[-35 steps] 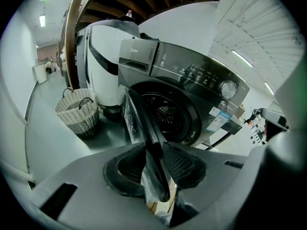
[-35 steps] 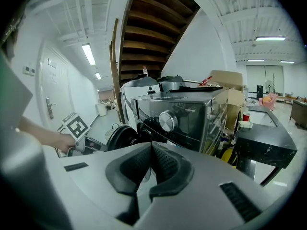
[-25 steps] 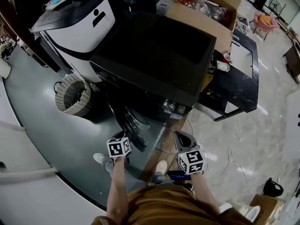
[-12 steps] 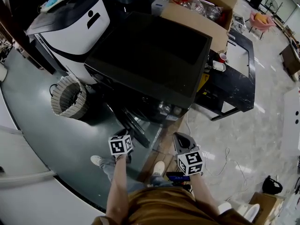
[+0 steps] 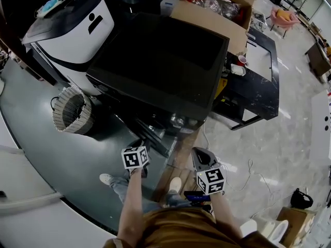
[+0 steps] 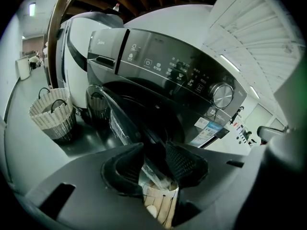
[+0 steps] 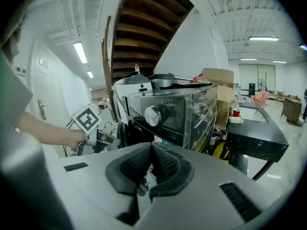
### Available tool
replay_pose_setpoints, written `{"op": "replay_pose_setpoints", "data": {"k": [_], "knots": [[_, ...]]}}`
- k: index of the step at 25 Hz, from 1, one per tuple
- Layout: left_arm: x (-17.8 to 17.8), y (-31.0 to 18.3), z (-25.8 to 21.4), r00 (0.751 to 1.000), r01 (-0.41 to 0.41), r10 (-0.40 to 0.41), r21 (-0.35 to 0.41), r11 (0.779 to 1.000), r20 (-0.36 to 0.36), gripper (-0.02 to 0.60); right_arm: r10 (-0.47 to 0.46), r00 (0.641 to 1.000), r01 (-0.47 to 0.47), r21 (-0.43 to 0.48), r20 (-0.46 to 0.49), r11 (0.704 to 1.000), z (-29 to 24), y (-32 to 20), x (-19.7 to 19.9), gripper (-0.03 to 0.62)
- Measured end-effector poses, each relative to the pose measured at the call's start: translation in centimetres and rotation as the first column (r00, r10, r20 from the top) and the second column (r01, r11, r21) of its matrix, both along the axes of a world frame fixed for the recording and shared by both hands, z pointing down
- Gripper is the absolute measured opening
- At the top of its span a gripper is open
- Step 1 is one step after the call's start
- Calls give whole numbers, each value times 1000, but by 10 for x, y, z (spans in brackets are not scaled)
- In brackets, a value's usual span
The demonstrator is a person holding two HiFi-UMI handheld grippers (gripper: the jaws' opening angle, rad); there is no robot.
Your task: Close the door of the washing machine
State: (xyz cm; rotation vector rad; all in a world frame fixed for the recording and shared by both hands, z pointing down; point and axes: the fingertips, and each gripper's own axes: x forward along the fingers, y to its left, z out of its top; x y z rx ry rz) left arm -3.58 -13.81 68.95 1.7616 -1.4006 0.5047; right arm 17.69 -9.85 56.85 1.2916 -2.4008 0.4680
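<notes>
The dark front-loading washing machine (image 5: 155, 61) stands in the middle of the head view, its round door (image 5: 151, 136) swung out toward me. My left gripper (image 5: 138, 145) is at the door's outer edge. In the left gripper view the door's dark rim (image 6: 144, 133) runs between the pads of the left gripper (image 6: 154, 150), which hold it. The control panel with its knob (image 6: 223, 95) is above. My right gripper (image 5: 199, 155) hangs off to the right of the door, and in its own view the right gripper (image 7: 151, 150) is shut on nothing.
A woven basket (image 5: 69, 111) stands on the floor left of the machine, beside a white appliance (image 5: 67, 27). A cardboard box (image 5: 222, 9) and a black table (image 5: 261, 81) are at the right. A loose cable lies on the floor by my feet.
My left gripper has moved toward the machine's front with the door's edge, and the door stands a little less far out. The right gripper has stayed where it was.
</notes>
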Motion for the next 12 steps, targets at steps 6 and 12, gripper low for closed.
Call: {"op": "replay_pose_setpoints", "data": {"k": [6,12], "knots": [[7,-12,0,1000,8,-8,10,1000,-13,163,18,1000,-18,-8,-3,1000,3,-1,8,13],[15,-22,-1,1000,19,-19,14,1000,-22,164,30,1000,-30,-12,-8,999,5,-2,14,13]]}}
